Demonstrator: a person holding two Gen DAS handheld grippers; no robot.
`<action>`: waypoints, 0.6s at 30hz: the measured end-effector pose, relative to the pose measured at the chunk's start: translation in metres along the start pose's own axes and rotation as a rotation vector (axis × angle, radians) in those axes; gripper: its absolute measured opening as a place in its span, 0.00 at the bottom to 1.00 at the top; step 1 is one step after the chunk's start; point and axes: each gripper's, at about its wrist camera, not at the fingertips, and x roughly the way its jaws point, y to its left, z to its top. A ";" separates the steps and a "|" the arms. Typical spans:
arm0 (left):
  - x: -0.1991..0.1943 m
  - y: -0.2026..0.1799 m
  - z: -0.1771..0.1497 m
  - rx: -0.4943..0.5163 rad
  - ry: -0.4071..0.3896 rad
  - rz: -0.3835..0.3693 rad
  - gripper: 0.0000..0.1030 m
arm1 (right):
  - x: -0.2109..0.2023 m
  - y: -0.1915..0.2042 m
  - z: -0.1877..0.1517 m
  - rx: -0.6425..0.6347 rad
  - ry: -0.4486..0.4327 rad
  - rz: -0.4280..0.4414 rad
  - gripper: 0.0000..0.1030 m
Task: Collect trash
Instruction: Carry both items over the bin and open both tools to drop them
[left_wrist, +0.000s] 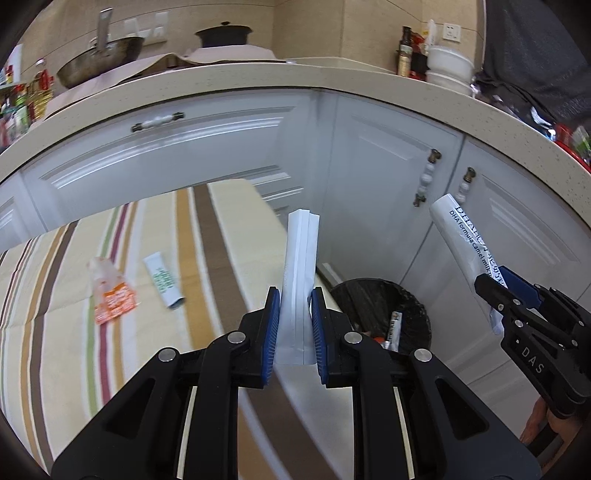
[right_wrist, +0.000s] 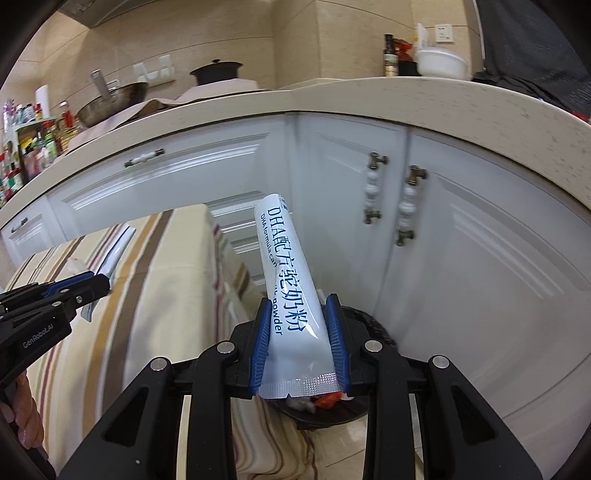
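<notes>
On the striped tablecloth (left_wrist: 55, 280) at the far left lies an orange-and-clear wrapper (left_wrist: 110, 295), and just right of it a small white sachet with green print (left_wrist: 164, 282); the two lie near each other but apart. Further right, the left gripper (left_wrist: 295, 325) has its jaws closed on a folded plain white packet (left_wrist: 299, 273), which stands nearly upright between the blue pads, above the edge of the cloth. Below and right of it sits a bin lined with a black bag (left_wrist: 373, 295), with a few wrappers already inside, on the floor in front of the white cabinet doors (left_wrist: 388, 166). At the right, the right gripper (right_wrist: 300, 332) has its jaws closed on a white camel milk powder stick sachet (right_wrist: 288, 280), which leans up and left, held over the bin.
</notes>
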 end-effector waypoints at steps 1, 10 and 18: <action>0.002 -0.004 0.001 0.008 0.001 -0.005 0.17 | 0.000 -0.004 -0.001 0.002 0.000 -0.006 0.30; 0.029 -0.050 0.007 0.091 0.014 -0.037 0.17 | 0.010 -0.031 -0.004 0.046 0.005 -0.035 0.30; 0.062 -0.075 0.012 0.139 0.045 -0.037 0.17 | 0.026 -0.044 -0.006 0.065 0.022 -0.040 0.30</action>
